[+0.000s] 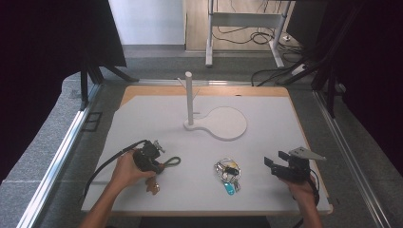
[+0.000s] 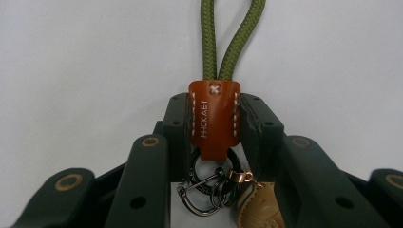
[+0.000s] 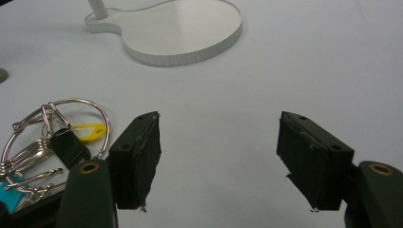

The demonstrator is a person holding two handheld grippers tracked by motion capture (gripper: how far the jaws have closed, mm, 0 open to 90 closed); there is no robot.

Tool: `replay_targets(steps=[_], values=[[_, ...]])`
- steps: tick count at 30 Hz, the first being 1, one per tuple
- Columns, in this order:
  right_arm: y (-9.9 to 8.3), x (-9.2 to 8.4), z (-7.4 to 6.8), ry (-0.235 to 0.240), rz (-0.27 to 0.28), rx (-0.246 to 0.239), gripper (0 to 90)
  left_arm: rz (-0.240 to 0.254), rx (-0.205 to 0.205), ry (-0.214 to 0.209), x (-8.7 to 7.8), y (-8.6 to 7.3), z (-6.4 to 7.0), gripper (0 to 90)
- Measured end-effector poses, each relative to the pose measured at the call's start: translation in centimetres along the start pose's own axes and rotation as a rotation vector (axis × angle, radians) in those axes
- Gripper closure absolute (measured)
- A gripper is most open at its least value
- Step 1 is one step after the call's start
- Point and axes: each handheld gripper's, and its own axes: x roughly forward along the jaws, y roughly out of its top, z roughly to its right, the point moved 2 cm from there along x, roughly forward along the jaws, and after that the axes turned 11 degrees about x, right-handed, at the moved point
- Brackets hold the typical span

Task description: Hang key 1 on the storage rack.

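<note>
Left gripper [image 2: 215, 130] squeezes brown leather tab [image 2: 215, 118] of green cord keychain [image 1: 172, 162] — low on white table [image 1: 266, 190], near front left, probably ready for lifting. Right gripper [image 3: 218, 161] waits near key bunch [image 3: 52, 142] — jaws wide apart, holding nothing.

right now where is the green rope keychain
In the high view the green rope keychain lies at the table's near left, its brown leather tab clamped in the left gripper, with its loop pointing right toward the bunch of keys.
</note>
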Motion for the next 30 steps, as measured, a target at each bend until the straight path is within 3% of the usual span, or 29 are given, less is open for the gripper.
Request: replay_targets(steps=[4,10,21,25,30], values=[[0.0,-0.1,0.2,-0.006,0.002,0.010,31.5,0.024,-0.002,-0.025,-0.2,0.0,-0.3,67.0],[0.1,-0.3,0.4,-0.011,0.012,0.014,31.5,0.131,-0.034,-0.089,-1.8,0.0,-1.1,67.2],[0.1,-0.5,0.5,-0.015,0.015,0.023,31.6,0.313,-0.096,-0.149,-5.4,-0.8,-3.0,67.3],[0.1,-0.6,0.5,-0.013,0.020,0.029,31.6,0.347,-0.102,-0.166,-6.3,-0.9,-3.2,67.3],[0.1,-0.6,0.7,-0.016,0.021,0.034,31.6,0.363,-0.088,-0.152,-7.3,-0.4,-3.4,67.2]])
